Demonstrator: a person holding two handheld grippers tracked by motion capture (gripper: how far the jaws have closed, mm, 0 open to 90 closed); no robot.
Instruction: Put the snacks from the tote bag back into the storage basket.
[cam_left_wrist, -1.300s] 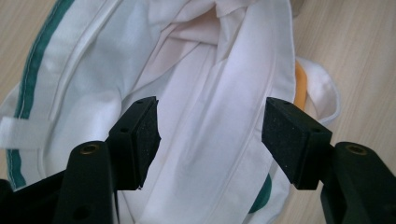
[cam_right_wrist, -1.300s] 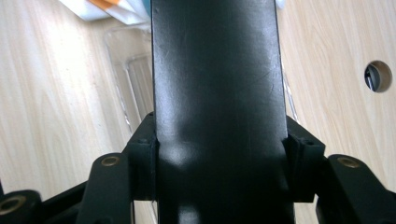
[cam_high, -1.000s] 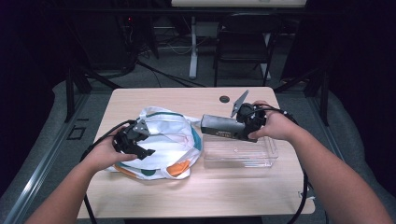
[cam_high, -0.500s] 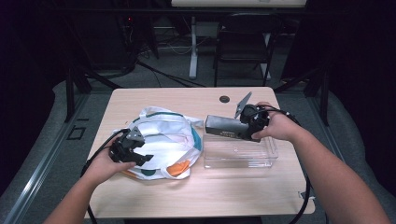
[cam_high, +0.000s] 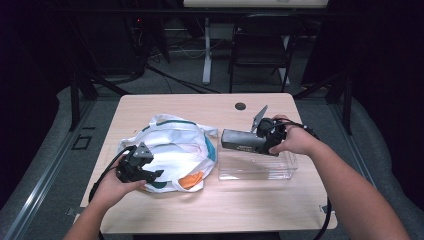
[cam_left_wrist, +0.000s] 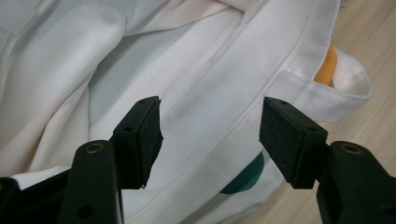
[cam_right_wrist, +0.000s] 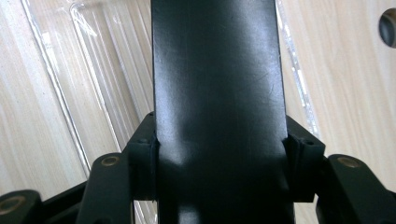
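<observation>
Two grippers worked beside the clear tray (cam_high: 257, 167): the right gripper (cam_right_wrist: 219, 149) held its jaws clamped on a dark flat box (cam_high: 243, 140) above it, while the left gripper (cam_left_wrist: 210, 135), jaws wide, had just narrowed slightly over the white bag (cam_high: 175, 145) left of the tray. Lowering the box level and seating it inside the walls before release seemed best.

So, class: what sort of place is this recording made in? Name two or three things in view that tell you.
Probably a lab or recording studio, not a home. A lone wooden table stands on grey carpet in a dark room, cables trail over the floor behind it, and a folding chair stands by a desk leg.
</observation>
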